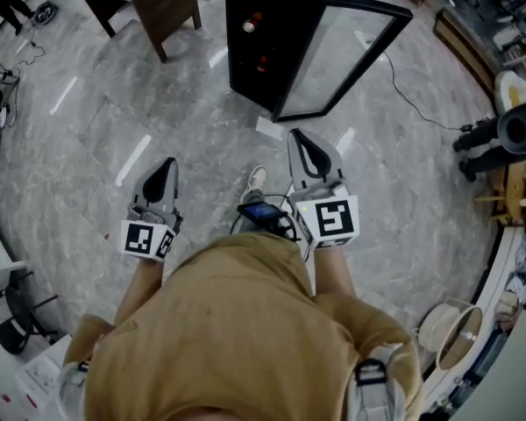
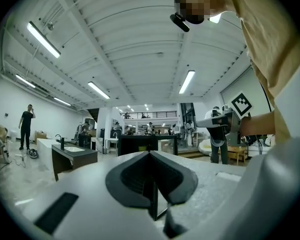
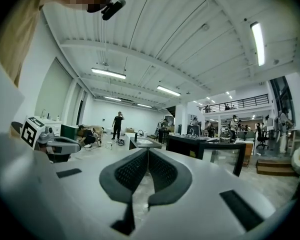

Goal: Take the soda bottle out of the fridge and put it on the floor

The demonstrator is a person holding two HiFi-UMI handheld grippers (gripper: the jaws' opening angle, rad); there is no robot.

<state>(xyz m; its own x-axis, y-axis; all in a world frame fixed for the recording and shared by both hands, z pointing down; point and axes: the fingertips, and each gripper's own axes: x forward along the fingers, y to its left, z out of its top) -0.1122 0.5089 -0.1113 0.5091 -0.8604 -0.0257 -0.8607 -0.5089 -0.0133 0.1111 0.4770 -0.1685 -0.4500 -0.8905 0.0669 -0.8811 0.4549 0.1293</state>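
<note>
Grey stone-tile floor (image 1: pixel 193 139) with a black fridge (image 1: pixel 256 55) standing on it.

The floor is pale grey with a marble pattern and glossy streaks of reflected light. The fridge stands at the top middle, its glass door (image 1: pixel 342 55) swung open, the door's lower corner close to a white paper slip (image 1: pixel 268 127) lying flat on the tiles. A thin black cable (image 1: pixel 409 102) trails across the floor to the right of the fridge. A dark wooden table (image 1: pixel 162 3) stands to the fridge's left, and the person's pale shoe (image 1: pixel 257 180) rests on the tiles below the slip.

Tan shirt (image 1: pixel 232 323), grey left gripper (image 1: pixel 168 161), right gripper (image 1: pixel 296 135) (black-padded), square-marker cubes (image 1: pixel 335 218)
</note>
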